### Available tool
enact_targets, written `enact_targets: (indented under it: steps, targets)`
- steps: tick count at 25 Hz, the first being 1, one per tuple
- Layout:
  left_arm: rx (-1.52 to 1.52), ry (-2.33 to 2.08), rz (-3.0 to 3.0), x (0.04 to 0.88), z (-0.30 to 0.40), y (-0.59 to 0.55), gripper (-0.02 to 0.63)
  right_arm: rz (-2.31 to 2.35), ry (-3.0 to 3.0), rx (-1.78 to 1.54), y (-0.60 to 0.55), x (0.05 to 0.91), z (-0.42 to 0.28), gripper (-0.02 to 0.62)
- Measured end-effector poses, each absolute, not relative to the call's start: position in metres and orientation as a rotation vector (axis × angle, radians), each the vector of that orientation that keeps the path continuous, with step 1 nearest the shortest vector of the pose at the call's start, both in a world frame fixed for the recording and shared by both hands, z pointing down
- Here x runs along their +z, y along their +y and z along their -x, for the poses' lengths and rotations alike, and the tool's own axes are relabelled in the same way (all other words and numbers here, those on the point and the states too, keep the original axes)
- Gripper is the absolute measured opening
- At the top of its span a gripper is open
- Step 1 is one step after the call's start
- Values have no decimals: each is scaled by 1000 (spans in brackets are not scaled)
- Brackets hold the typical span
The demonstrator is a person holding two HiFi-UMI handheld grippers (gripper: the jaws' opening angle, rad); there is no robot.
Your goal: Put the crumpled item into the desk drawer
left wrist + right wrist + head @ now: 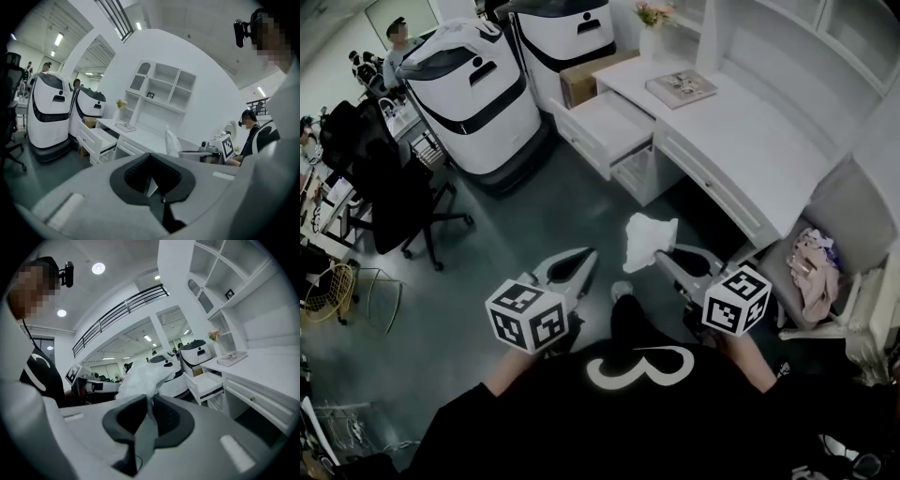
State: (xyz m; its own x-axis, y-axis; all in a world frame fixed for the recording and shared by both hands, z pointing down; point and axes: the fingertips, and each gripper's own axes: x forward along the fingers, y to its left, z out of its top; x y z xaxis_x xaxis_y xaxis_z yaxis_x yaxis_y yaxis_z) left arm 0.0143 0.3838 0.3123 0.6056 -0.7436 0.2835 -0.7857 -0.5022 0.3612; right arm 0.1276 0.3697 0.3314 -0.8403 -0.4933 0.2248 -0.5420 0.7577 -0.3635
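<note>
The crumpled item [648,238] is a white, wrinkled wad, held up in the air in front of the white desk [750,131]. My right gripper [662,253] is shut on its lower edge; in the right gripper view the wad [139,378] rises from between the dark pads [126,420]. The desk drawer [611,118] stands pulled open at the desk's left end, well beyond the wad, and looks bare inside. My left gripper [585,255] hovers beside the right one, its jaws together with nothing in them. The left gripper view shows the wad [172,141] to its right.
Two large white machines [474,92] stand left of the drawer, with a cardboard box [585,79] behind it. A book [682,87] lies on the desk. A black office chair [392,187] is at left, a seat with clothes [811,267] at right. People sit far back left.
</note>
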Motion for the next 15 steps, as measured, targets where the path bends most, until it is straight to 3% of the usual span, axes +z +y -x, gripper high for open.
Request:
enact_targets:
  steps: [15]
  targets:
    - [202, -1240, -2210, 369, 0, 205, 9, -716, -2739, 795, 187, 389, -110, 47]
